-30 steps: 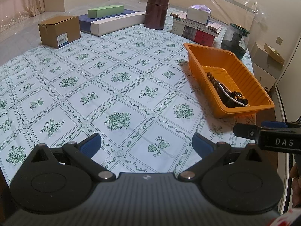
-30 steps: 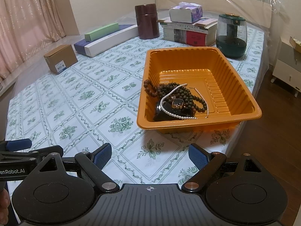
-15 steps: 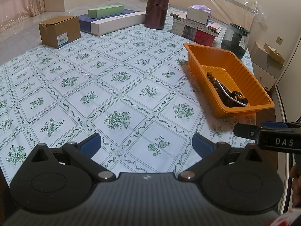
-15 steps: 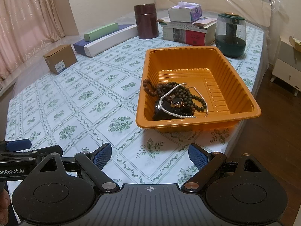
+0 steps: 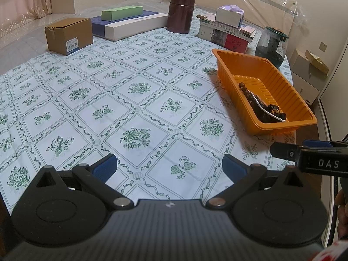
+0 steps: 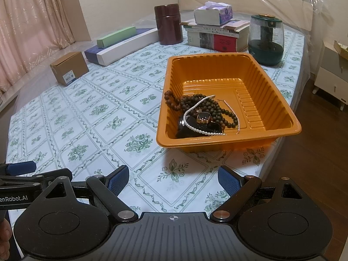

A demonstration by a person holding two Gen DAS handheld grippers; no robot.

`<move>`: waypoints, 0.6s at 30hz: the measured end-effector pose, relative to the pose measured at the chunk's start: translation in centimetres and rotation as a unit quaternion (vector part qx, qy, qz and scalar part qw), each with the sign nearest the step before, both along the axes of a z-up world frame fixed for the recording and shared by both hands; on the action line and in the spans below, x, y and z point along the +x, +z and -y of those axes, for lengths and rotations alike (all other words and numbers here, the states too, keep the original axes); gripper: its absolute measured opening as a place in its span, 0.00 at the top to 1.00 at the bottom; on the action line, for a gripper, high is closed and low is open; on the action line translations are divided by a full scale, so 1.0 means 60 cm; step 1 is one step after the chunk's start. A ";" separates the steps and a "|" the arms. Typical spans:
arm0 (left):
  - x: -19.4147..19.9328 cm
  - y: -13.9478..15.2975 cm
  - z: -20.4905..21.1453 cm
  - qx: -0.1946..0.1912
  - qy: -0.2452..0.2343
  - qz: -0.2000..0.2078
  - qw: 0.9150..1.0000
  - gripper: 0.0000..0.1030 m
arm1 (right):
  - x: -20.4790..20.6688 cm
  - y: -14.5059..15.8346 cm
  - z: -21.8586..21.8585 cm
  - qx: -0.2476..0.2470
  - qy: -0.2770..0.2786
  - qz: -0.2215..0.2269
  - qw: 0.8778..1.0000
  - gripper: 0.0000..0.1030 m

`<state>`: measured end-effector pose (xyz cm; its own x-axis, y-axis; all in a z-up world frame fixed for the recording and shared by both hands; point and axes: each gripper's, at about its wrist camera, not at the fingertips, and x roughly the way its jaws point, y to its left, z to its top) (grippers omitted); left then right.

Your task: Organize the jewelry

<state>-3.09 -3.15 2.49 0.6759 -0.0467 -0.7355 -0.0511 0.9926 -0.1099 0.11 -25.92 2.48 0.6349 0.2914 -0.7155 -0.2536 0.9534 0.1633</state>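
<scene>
the jewelry lies in the orange tray, just ahead of the right claw. the left claw is farther off to the side. both claws are wide apart and hold nothing.

The left tool hovers with its jaws spread wide above the floral table, while at far right an orange tray holds dark beads and pearls.

An orange tray sits at the near right of the bed. In its near left corner the jewelry lies heaped: dark wooden beads, a white pearl strand looped across them, and a gold-rimmed dark piece on top.
</scene>
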 end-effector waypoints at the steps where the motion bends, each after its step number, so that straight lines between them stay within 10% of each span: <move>1: 0.000 0.000 0.000 0.000 0.000 0.000 1.000 0.01 | 0.000 0.000 0.000 0.000 0.000 0.000 1.000 0.14; 18: -0.002 -0.005 0.000 -0.004 -0.001 -0.002 1.000 0.01 | 0.000 0.000 0.002 0.001 0.000 0.000 1.000 0.14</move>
<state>-3.19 -3.14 2.18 0.6727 -0.0544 -0.7379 -0.0498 0.9917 -0.1186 0.13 -26.02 2.46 0.6345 0.2916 -0.7158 -0.2526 0.9535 0.1645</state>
